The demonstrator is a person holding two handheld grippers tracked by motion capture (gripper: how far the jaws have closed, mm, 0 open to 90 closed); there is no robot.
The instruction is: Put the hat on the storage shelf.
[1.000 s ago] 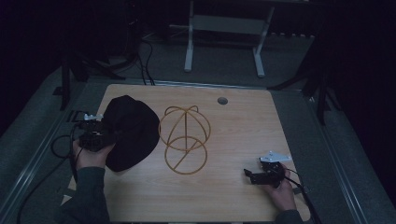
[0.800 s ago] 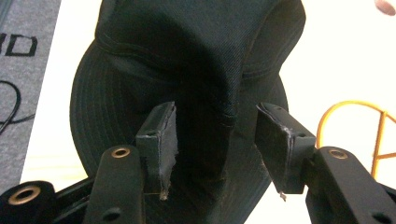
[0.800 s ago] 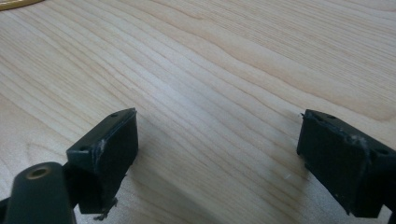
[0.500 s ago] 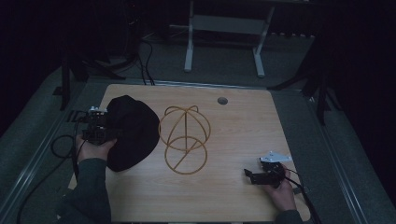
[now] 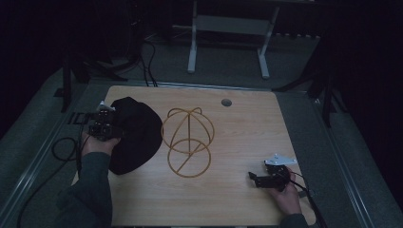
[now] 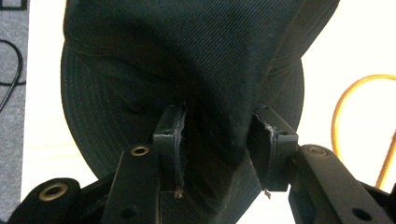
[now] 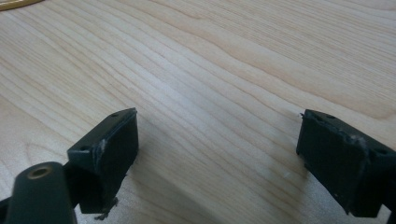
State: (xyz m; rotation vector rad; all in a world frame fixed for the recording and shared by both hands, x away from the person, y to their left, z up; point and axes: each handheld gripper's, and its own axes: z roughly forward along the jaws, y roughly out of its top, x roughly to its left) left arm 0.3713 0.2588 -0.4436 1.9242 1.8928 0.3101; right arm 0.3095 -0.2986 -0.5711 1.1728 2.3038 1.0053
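From above, we see a pale wooden bench point(image 5: 237, 137) with a black cap point(image 5: 135, 133) lying at its left side and a golden wire hat frame point(image 5: 187, 140) just right of it, near the middle. Our left gripper point(image 5: 114, 124) sits at the cap's left edge, held by the left hand point(image 5: 97, 142), with its cable point(image 5: 62, 152) looping off the bench's left side. Our right gripper point(image 5: 259, 179) rests low at the near right, well apart from the frame, with the right hand point(image 5: 285, 192) behind it. A small round hole point(image 5: 226, 102) marks the far part of the bench.

Along the left gripper point(image 6: 217, 135), we find a fold of the cap point(image 6: 187, 56) bunched between the fingers point(image 6: 168, 135), which are closed onto the cloth. The brim spreads below and to the left, and an arc of the wire frame point(image 6: 345, 102) shows at the right.

Along the right gripper point(image 7: 217, 140), the fingers point(image 7: 109, 144) stand wide apart with nothing between them, just over the bare bench point(image 7: 224, 70). A sliver of the golden frame point(image 7: 14, 3) touches the top left corner.
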